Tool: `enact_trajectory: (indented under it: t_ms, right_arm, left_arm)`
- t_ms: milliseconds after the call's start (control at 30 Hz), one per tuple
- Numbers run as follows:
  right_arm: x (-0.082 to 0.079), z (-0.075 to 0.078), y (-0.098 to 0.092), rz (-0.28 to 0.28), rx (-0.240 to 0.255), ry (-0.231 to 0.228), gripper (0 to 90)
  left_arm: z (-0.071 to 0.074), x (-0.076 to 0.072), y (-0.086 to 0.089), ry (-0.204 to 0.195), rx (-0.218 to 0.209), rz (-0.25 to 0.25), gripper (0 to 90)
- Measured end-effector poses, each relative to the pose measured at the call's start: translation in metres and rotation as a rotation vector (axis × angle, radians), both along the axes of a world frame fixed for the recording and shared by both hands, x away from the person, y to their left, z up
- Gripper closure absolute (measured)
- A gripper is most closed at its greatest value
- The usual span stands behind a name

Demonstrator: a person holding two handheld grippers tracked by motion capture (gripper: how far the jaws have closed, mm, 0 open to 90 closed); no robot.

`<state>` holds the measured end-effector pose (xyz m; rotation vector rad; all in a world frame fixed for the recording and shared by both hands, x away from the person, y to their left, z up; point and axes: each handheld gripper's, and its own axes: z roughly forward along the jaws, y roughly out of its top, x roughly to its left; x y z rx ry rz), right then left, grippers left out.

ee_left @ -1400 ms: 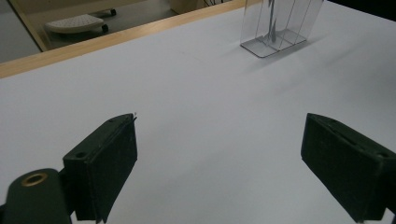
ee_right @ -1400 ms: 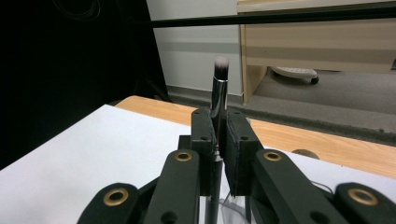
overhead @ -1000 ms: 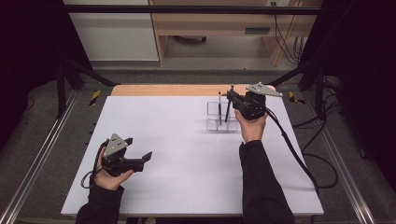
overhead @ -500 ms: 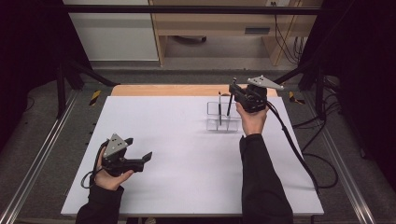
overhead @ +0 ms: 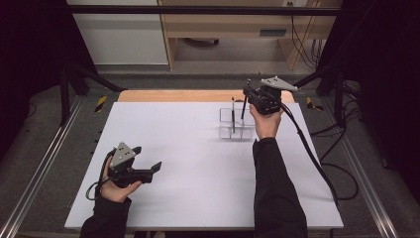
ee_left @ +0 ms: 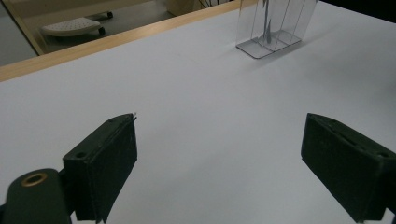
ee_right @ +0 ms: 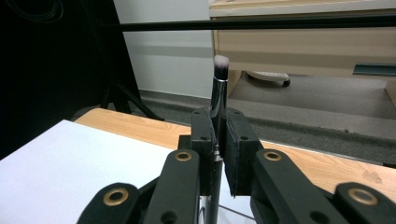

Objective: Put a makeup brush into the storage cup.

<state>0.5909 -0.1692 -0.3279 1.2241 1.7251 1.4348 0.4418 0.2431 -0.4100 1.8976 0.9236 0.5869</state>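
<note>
The right gripper (overhead: 246,92) is held above the far right part of the white table (overhead: 198,163), its jaws clamped on a slim makeup brush (ee_right: 218,98). In the right gripper view the brush stands upright between the pads, bristle tip up, its handle running down below the jaws. In the high view the brush (overhead: 243,106) hangs over the clear plastic organiser (overhead: 236,124), its lower end at or just inside the organiser's right compartment; whether it touches the wall cannot be made out. A second dark brush (overhead: 233,115) stands in the compartment to the left.

The organiser sits near the table's far edge, just short of the wooden strip (overhead: 168,95), and well in from the right edge.

The left gripper (overhead: 148,171) rests low over the near left part of the table, jaws wide apart with nothing between them. The left gripper view shows bare white surface ahead of it up to the organiser (ee_left: 273,28), well apart from it. The middle of the table lies open between the two hands.
</note>
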Motion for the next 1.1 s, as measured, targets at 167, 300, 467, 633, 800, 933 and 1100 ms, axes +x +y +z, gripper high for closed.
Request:
enact_trajectory:
  t_ms: [167, 300, 467, 633, 800, 933, 1100]
  right_arm:
    - [0.006, -0.005, 0.002, -0.006, -0.004, 0.011, 83.9]
    - [0.010, -0.009, 0.004, -0.010, -0.009, 0.021, 83.9]
    - [0.013, -0.013, 0.007, -0.009, -0.010, 0.028, 83.9]
    - [0.014, -0.016, 0.009, -0.010, -0.011, 0.032, 83.9]
    - [0.016, -0.020, 0.010, -0.012, 0.001, 0.041, 83.9]
    - [0.017, -0.024, 0.012, -0.013, -0.004, 0.050, 83.9]
    - [0.018, -0.030, 0.013, -0.013, -0.008, 0.063, 83.9]
  left_arm:
    - [0.000, 0.000, 0.000, -0.003, 0.000, 0.000, 9.9]
    - [0.000, 0.000, 0.000, -0.003, 0.001, -0.001, 10.0]
    - [0.000, 0.000, 0.000, -0.002, 0.001, -0.001, 9.9]
    - [0.000, 0.000, 0.000, -0.002, 0.003, -0.001, 9.9]
    - [0.000, 0.000, 0.000, -0.003, 0.004, -0.002, 9.9]
    - [0.000, 0.000, 0.000, -0.005, 0.004, -0.001, 9.9]
    - [0.000, 0.000, 0.000, -0.003, 0.005, -0.001, 9.9]
